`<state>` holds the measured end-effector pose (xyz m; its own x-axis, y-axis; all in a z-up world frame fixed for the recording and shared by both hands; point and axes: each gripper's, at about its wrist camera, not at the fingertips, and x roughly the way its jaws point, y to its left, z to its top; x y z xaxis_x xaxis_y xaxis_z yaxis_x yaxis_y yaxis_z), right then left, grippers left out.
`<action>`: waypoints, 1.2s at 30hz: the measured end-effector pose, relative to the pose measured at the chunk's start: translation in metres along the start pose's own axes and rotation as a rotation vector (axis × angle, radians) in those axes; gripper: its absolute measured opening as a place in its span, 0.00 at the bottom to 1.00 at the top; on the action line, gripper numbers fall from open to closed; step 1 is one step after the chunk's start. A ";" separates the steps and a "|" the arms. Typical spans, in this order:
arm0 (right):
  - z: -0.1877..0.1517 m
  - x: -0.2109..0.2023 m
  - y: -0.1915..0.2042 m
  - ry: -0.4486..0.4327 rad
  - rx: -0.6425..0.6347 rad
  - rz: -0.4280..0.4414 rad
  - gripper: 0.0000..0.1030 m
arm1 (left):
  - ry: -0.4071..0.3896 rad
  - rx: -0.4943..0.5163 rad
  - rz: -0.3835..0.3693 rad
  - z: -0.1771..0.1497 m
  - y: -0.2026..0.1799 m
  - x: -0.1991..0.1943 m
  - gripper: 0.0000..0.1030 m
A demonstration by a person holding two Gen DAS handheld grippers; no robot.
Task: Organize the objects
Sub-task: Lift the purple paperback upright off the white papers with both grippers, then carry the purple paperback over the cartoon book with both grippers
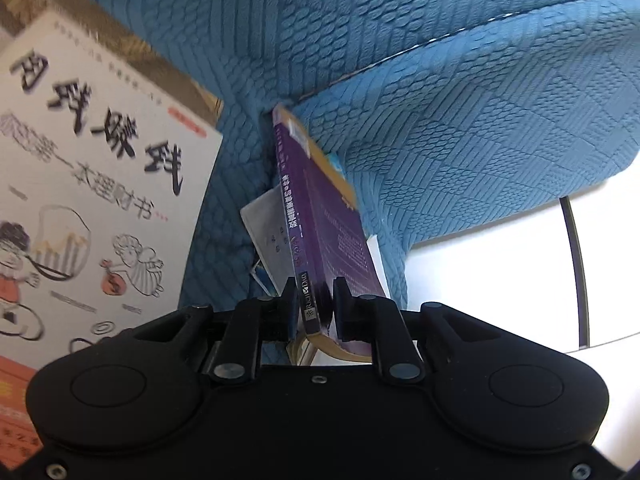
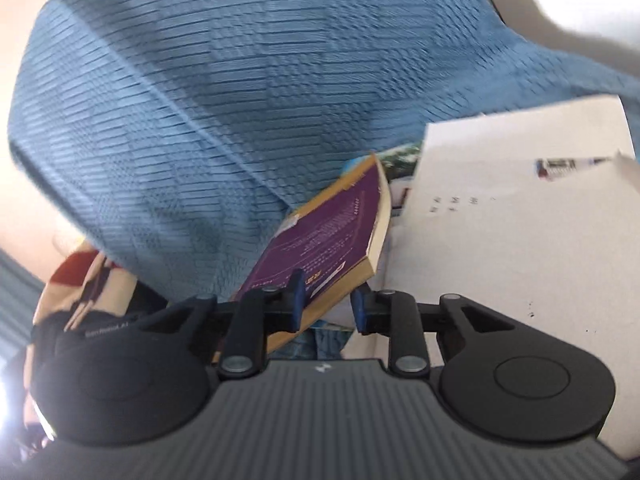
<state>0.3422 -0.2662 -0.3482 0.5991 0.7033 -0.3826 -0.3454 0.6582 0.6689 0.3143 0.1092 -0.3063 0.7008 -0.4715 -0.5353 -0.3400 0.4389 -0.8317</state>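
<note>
My left claw [image 1: 314,304] is clenched on the spine end of the purple book [image 1: 320,216], held on edge over the blue sofa [image 1: 440,80]; my right claw [image 2: 328,304] stands released beside its corner

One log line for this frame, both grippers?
left gripper: shut on purple paperback book | right gripper: open, book corner between | backdrop: blue textured sofa

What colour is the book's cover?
Purple, with a yellow-gold edge: the book shows best in the right wrist view.
</note>
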 end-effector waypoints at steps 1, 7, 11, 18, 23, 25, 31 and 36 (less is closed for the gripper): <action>-0.001 -0.003 0.004 0.002 -0.009 0.001 0.27 | -0.004 0.015 0.002 -0.001 -0.002 -0.005 0.16; -0.008 -0.019 0.028 0.035 -0.044 0.006 0.27 | -0.004 0.049 0.004 -0.010 -0.006 -0.037 0.17; -0.013 -0.030 0.049 0.042 -0.078 0.010 0.27 | -0.020 0.074 0.007 -0.015 -0.011 -0.062 0.18; -0.009 -0.054 0.083 0.043 -0.104 0.035 0.27 | -0.017 0.040 -0.020 -0.017 -0.020 -0.100 0.19; 0.000 -0.066 0.109 0.042 -0.113 0.057 0.27 | -0.032 0.067 -0.030 -0.010 -0.040 -0.125 0.19; 0.004 -0.068 0.122 0.041 -0.118 0.072 0.27 | -0.042 0.081 -0.036 -0.004 -0.047 -0.136 0.19; 0.008 -0.074 0.159 0.029 -0.133 0.124 0.27 | -0.085 0.113 -0.052 0.015 -0.064 -0.175 0.19; 0.002 -0.072 0.178 0.033 -0.122 0.174 0.27 | -0.120 0.135 -0.045 0.023 -0.068 -0.204 0.19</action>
<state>0.2387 -0.2005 -0.2000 0.4992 0.8164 -0.2904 -0.5279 0.5523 0.6452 0.2087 0.1929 -0.1374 0.7859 -0.4023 -0.4696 -0.2248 0.5216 -0.8231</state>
